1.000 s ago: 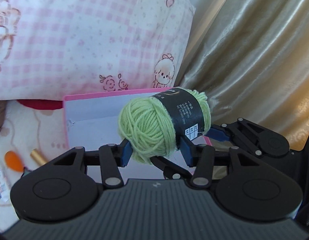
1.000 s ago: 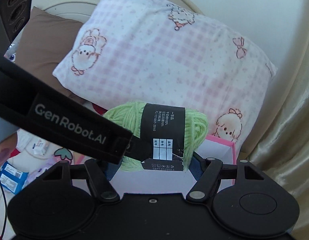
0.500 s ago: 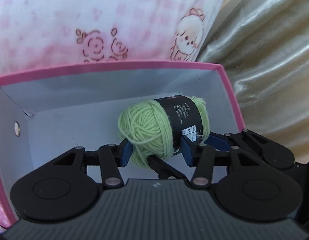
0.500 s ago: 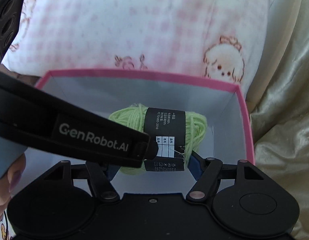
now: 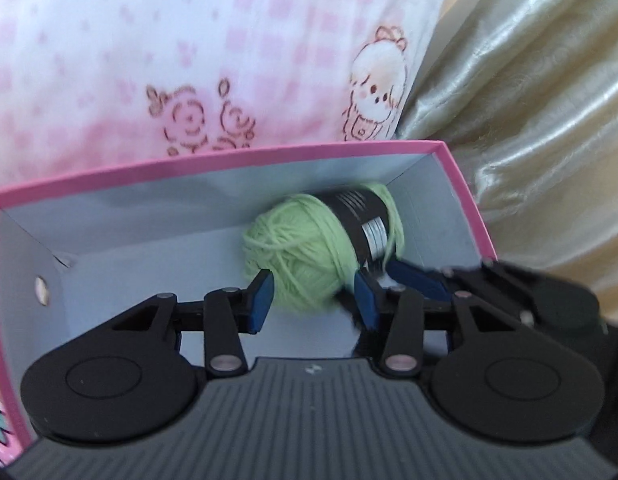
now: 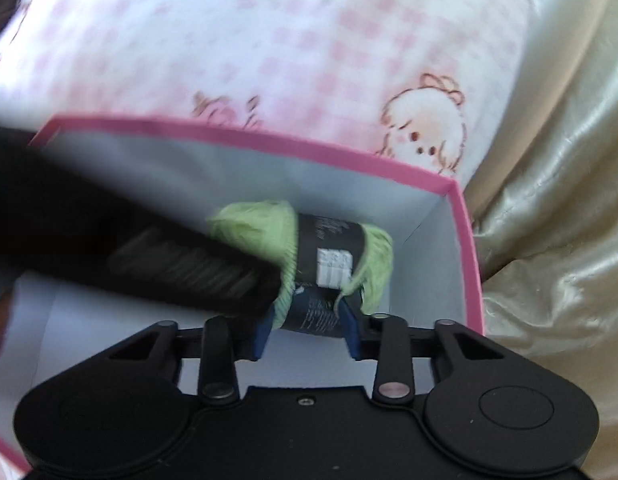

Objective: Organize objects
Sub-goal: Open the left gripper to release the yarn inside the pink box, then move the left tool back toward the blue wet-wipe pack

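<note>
A light green yarn ball [image 5: 309, 252] with a black paper band lies inside a pink-rimmed white box [image 5: 213, 162], near its far right corner. My left gripper [image 5: 313, 300] is open, its blue pads spread on either side of the yarn's near end. My right gripper [image 6: 307, 330] is open just behind the yarn [image 6: 341, 252], inside the same box [image 6: 467, 240]. The left gripper's black arm [image 6: 129, 248] crosses the right wrist view from the left and hides part of the yarn.
A pink-checked pillow [image 5: 189, 52] with cartoon prints leans right behind the box. A shiny beige curtain [image 5: 541, 120] hangs on the right side of it. The box's left wall [image 5: 25, 280] has a small round hole.
Both grippers lowered the yarn into the box, then their jaws spread apart. The yarn has dropped and rolled toward the far right corner. Both views are blurred by motion.
</note>
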A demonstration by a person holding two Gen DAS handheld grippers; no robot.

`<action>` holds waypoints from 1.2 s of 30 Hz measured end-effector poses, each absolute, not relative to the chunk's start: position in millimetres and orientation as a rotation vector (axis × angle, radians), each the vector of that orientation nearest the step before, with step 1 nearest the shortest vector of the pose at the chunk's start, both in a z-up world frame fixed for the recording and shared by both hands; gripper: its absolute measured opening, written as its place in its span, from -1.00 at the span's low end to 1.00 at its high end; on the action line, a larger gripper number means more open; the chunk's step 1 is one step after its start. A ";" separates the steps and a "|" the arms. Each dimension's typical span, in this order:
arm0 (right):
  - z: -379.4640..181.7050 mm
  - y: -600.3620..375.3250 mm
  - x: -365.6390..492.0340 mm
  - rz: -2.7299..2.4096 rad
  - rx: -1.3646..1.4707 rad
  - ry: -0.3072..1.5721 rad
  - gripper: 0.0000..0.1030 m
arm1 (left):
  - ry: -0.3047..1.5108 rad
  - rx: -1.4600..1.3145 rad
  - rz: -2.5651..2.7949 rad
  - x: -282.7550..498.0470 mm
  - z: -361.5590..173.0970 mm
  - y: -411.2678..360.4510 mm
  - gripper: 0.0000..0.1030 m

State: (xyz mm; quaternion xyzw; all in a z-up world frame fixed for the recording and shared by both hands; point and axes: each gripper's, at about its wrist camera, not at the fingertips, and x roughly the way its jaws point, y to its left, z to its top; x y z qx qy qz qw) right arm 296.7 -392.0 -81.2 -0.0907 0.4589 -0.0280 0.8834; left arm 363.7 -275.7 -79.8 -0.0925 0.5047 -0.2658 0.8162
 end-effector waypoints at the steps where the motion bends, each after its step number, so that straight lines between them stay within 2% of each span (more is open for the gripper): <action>1: -82.8 -394.1 297.8 -0.074 -0.181 0.947 -0.29 | 1.081 -0.189 -0.565 362.3 -77.0 -272.6 -0.18; 7: -78.9 -392.3 278.9 -0.036 -0.099 0.923 -0.25 | 1.115 -0.167 -0.544 349.2 -62.9 -250.3 -0.18; 12: -69.8 -382.2 256.5 -0.005 -0.098 0.926 -0.22 | 1.148 -0.124 -0.515 328.2 -44.1 -240.7 -0.04; 14: -61.5 -375.5 247.9 0.004 -0.077 0.929 -0.21 | 1.176 -0.086 -0.482 315.9 -34.1 -236.1 0.11; 20: -29.7 -364.2 205.9 0.031 -0.056 0.898 -0.11 | 1.140 0.002 -0.460 271.9 7.3 -211.3 0.27; 25: 2.8 -347.7 166.3 0.038 -0.050 0.862 0.17 | 1.100 0.035 -0.460 230.9 41.0 -178.9 0.39; 36: 57.7 -281.3 94.5 0.156 -0.084 0.816 0.39 | 1.049 0.027 -0.485 156.9 88.2 -102.1 0.52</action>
